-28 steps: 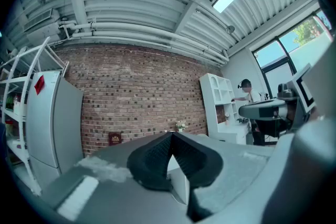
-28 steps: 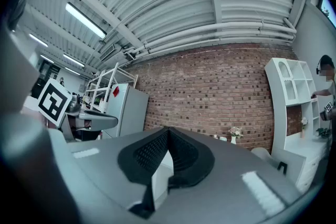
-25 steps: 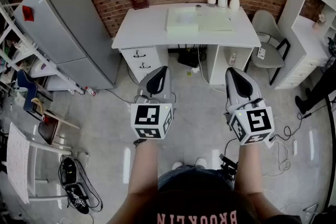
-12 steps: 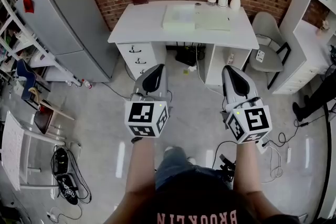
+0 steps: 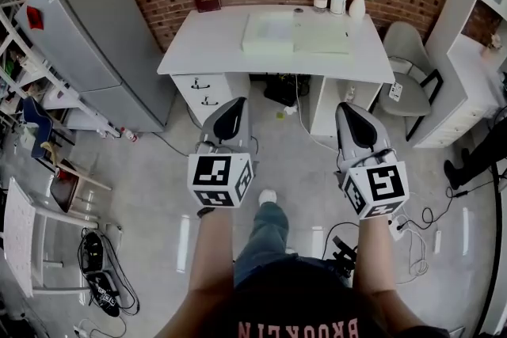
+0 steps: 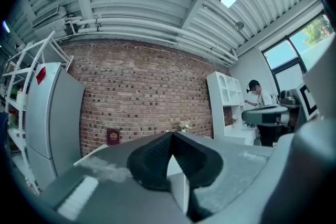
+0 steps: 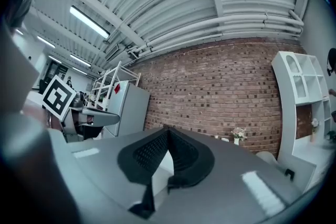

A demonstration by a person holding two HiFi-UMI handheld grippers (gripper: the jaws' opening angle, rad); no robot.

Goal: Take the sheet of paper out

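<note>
Head view: both forearms reach forward, with the grippers level and side by side.
Left gripper (image 5: 231, 119): ahead at 11 o'clock, jaws together, nothing held.
Right gripper (image 5: 358, 127): ahead at 1 o'clock, jaws together, nothing held.
Pale flat box (image 5: 268, 32): on the white desk (image 5: 206, 43), 12 o'clock.
Sheet of paper (image 5: 323, 34): just right of the box, well apart from both grippers.
Vase (image 5: 357, 4): holds flowers.
Shirt (image 5: 297, 305): BROOKLYN, upside down.
</note>
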